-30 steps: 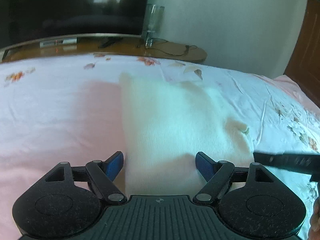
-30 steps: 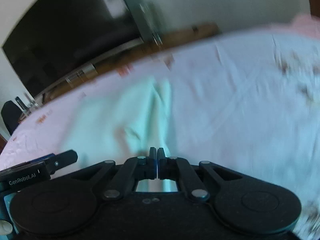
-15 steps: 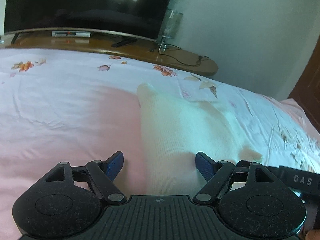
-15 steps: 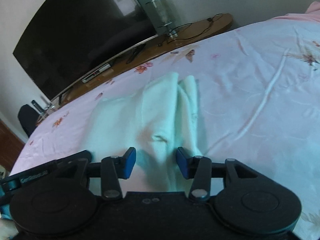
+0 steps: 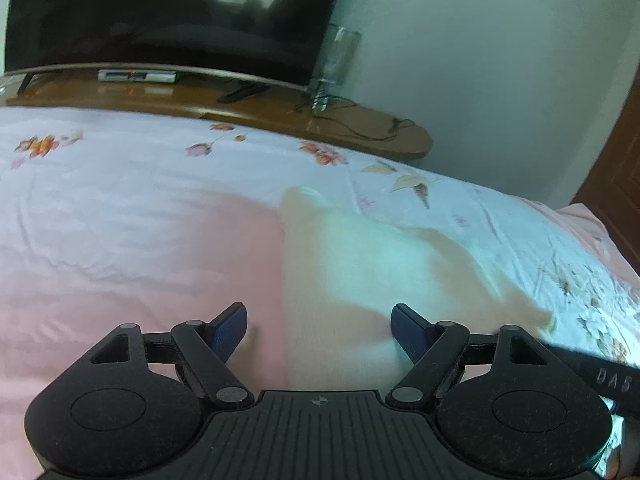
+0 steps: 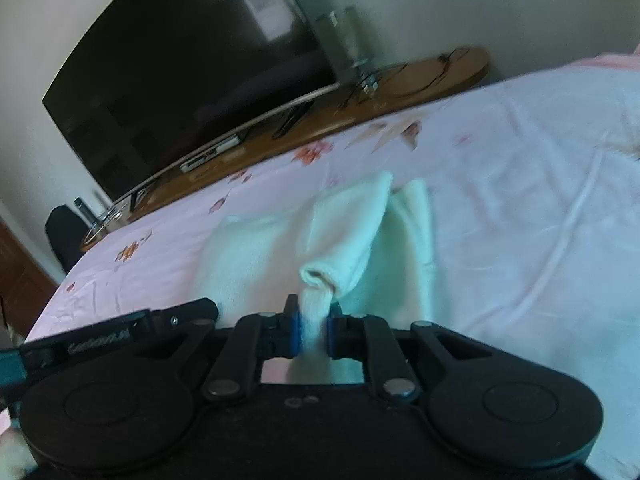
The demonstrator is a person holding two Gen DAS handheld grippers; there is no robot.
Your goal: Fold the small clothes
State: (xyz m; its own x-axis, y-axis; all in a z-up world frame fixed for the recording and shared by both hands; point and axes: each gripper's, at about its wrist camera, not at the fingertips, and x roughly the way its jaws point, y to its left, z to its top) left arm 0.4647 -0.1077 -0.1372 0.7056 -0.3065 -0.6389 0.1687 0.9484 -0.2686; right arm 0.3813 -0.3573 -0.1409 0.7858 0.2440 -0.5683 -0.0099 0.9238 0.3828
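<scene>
Right gripper (image 6: 313,330), jaws just closing, clamps the near cuff of a soft, light, limp white garment (image 6: 352,232) on the bed (image 6: 520,184); left gripper (image 5: 319,330) stands apart, empty.

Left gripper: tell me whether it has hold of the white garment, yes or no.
No. The left gripper stands wide open, its blue pads clear of the white garment lying on the bedsheet.

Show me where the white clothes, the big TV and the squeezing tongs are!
white garment (image 6: 256,256): right wrist view, flat left part.
TV (image 5: 160,12): left wrist view, dark screen.
right tongs (image 6: 313,330): right wrist view, between the blue pads pinching the cloth.
</scene>
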